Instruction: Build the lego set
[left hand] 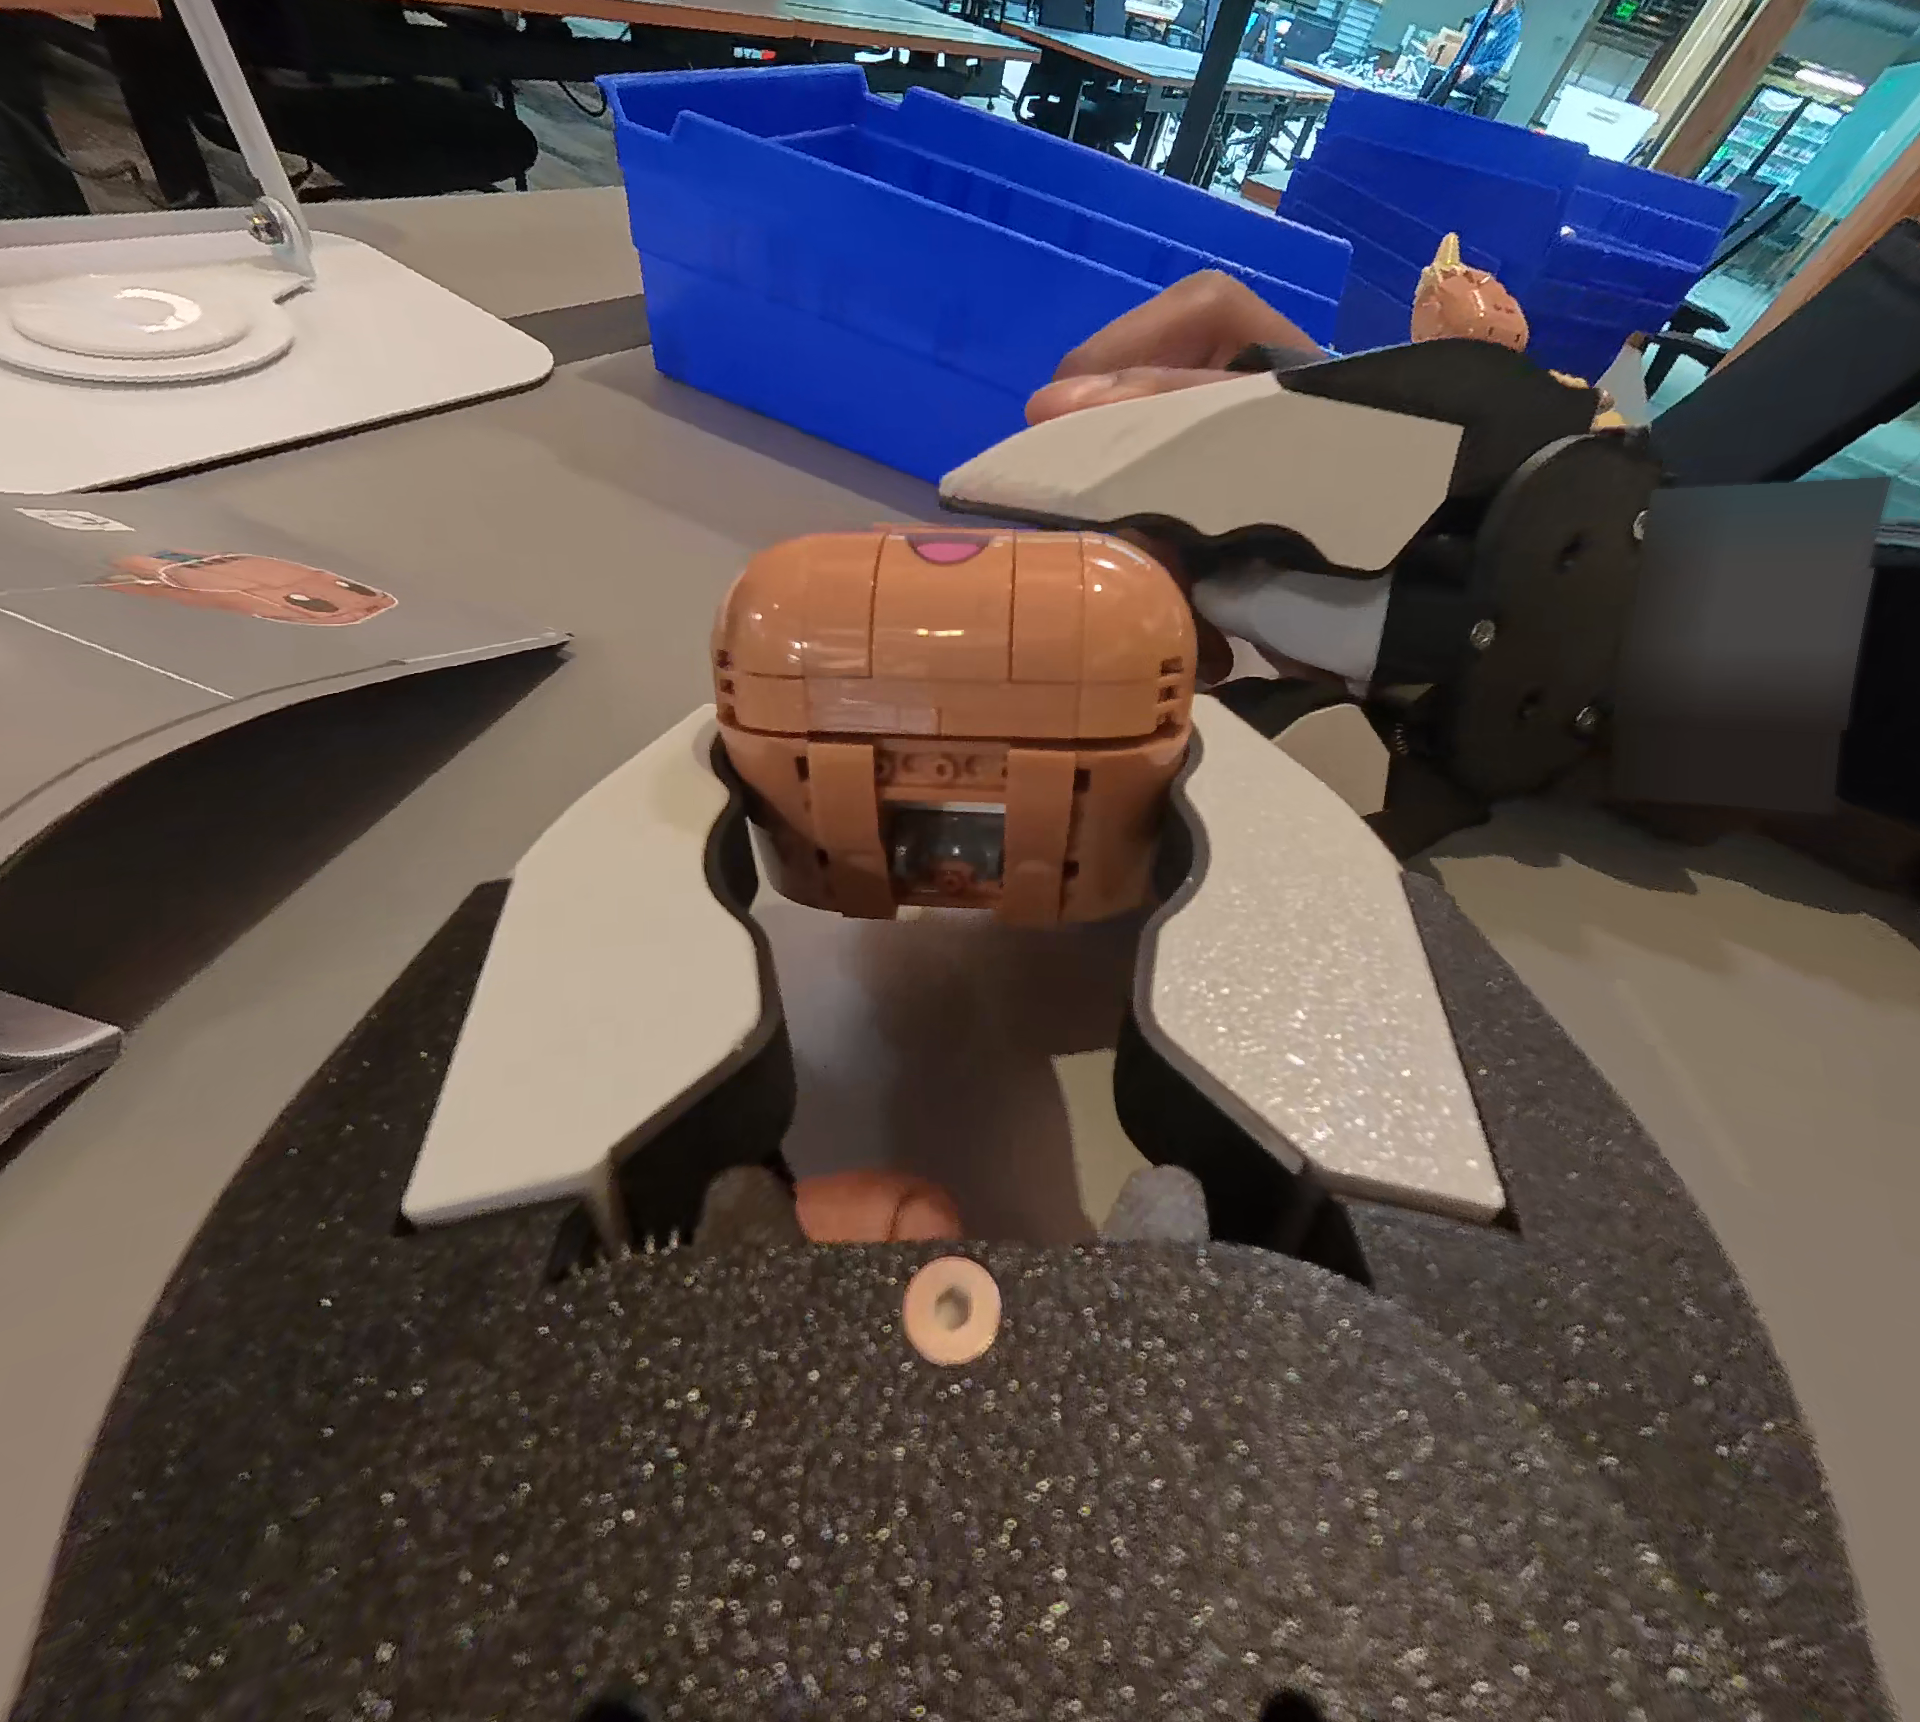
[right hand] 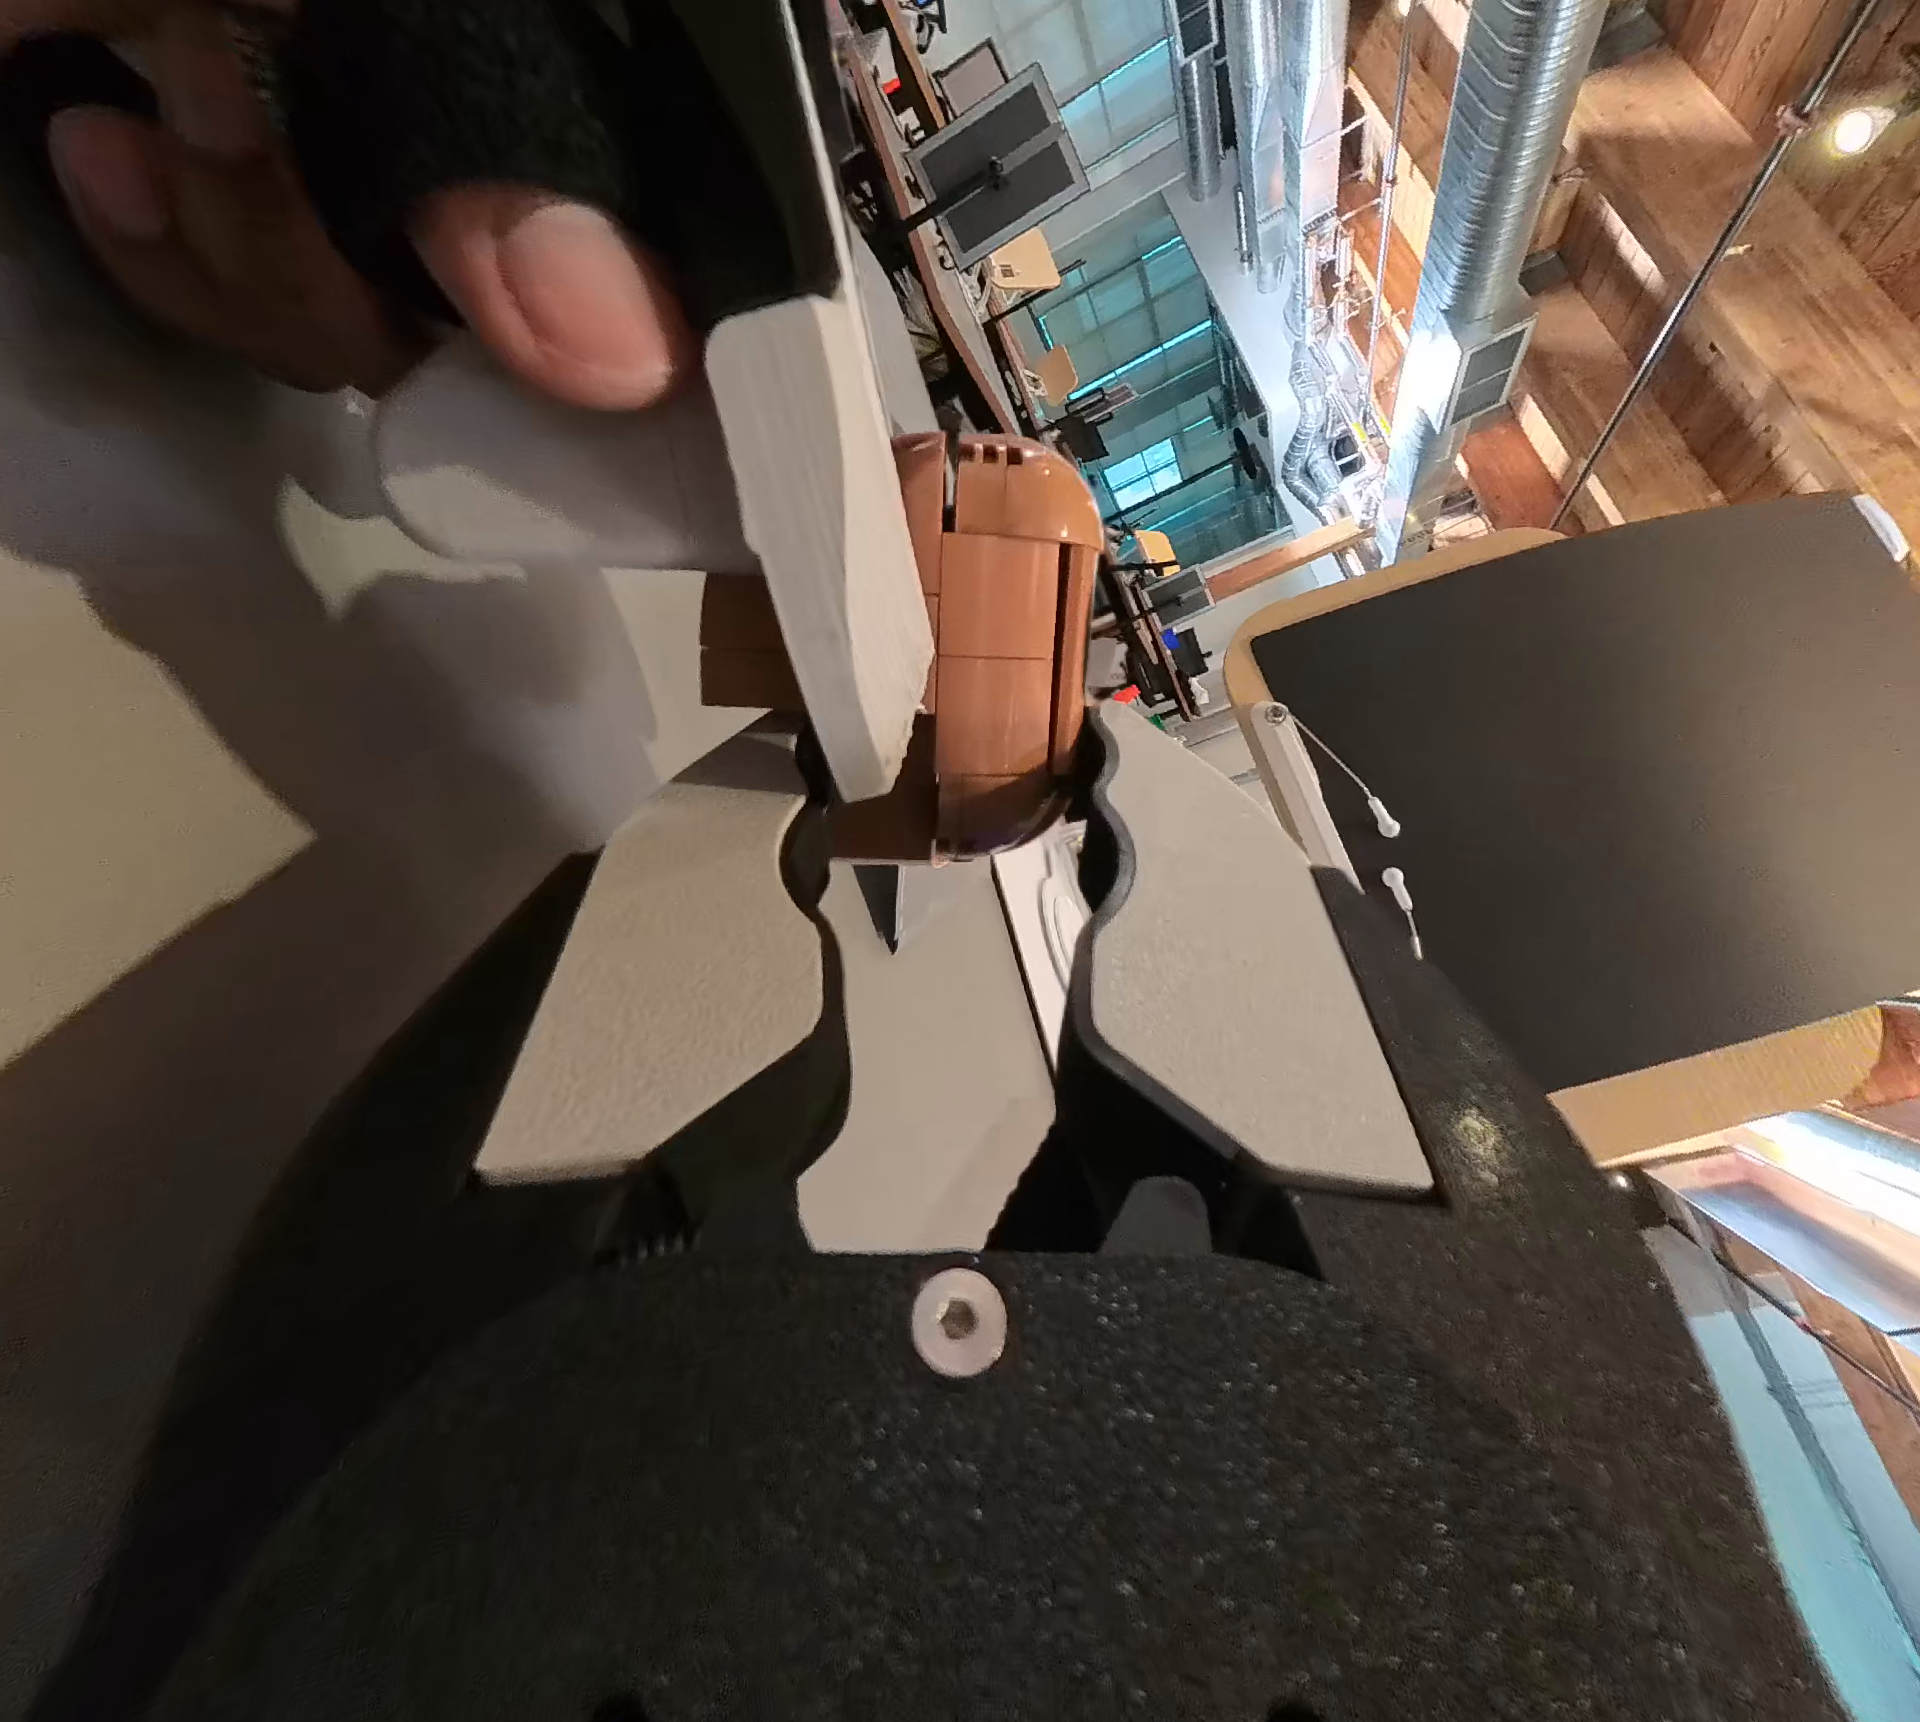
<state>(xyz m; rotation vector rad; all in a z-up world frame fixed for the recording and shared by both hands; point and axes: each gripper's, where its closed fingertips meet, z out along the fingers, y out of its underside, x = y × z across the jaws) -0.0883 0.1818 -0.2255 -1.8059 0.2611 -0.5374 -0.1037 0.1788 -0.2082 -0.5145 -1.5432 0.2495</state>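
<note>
A rounded tan lego build point(left hand: 956, 644) is held above the grey table point(left hand: 644, 467). My left gripper point(left hand: 951, 737) is shut on its lower part, one finger on each side. My right gripper point(left hand: 1091, 545) comes in from the right, with its upper finger over the build's top and its lower finger at the right side. In the right wrist view my right gripper point(right hand: 951, 779) is closed around one end of the build point(right hand: 1003, 633). A finger of the left gripper point(right hand: 831, 581) crosses in front. A hand's fingertip point(right hand: 561, 311) rests on that gripper.
A long blue bin point(left hand: 914, 270) stands just behind the build, with a stack of blue bins point(left hand: 1507, 218) at the right. An open instruction booklet point(left hand: 208, 633) and a white stand base point(left hand: 208, 353) lie at the left. A small tan horned lego piece point(left hand: 1467, 311) shows behind the right gripper. My two grippers' fingertips are within a few centimetres of each other.
</note>
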